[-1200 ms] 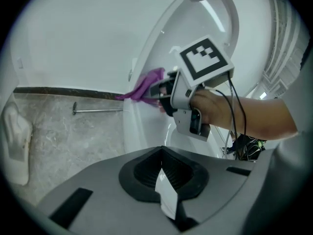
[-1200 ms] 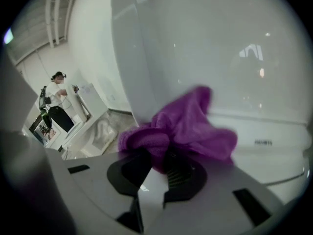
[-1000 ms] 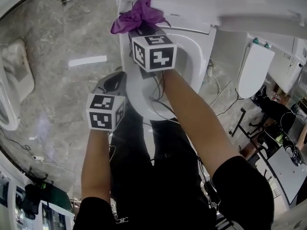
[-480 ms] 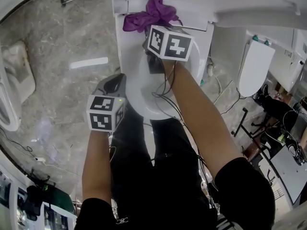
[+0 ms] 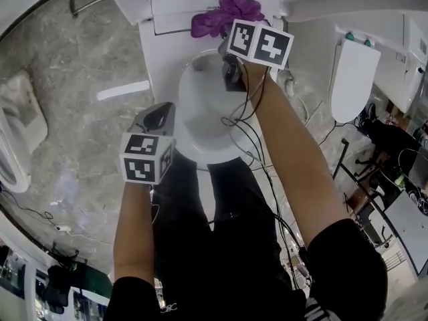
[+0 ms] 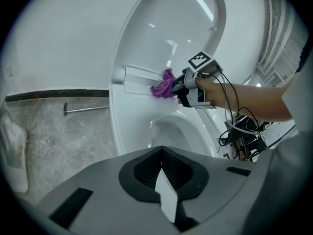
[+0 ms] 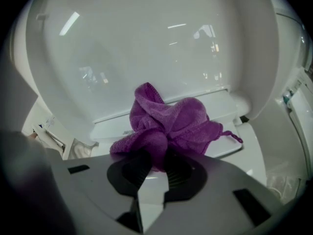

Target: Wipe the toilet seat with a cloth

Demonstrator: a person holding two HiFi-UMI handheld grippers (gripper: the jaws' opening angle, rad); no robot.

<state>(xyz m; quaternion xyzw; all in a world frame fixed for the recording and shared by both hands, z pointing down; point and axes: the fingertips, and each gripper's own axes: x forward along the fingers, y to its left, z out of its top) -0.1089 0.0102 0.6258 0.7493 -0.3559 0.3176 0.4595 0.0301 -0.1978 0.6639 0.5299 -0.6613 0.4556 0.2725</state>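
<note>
Clamped on the purple cloth [image 7: 168,124], my right gripper [image 7: 155,169] has swept it rightward across the back of the toilet seat [image 5: 200,149], so wiping is under way, while my left gripper [image 6: 164,192] hangs closed and empty.

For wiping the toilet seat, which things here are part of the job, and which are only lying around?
Job: cloth, gripped in the right claw; toilet.
Lying about: metal rod and white strip on the floor.

Bright overhead light, glossy reflections, fisheye-warped edges.
</note>
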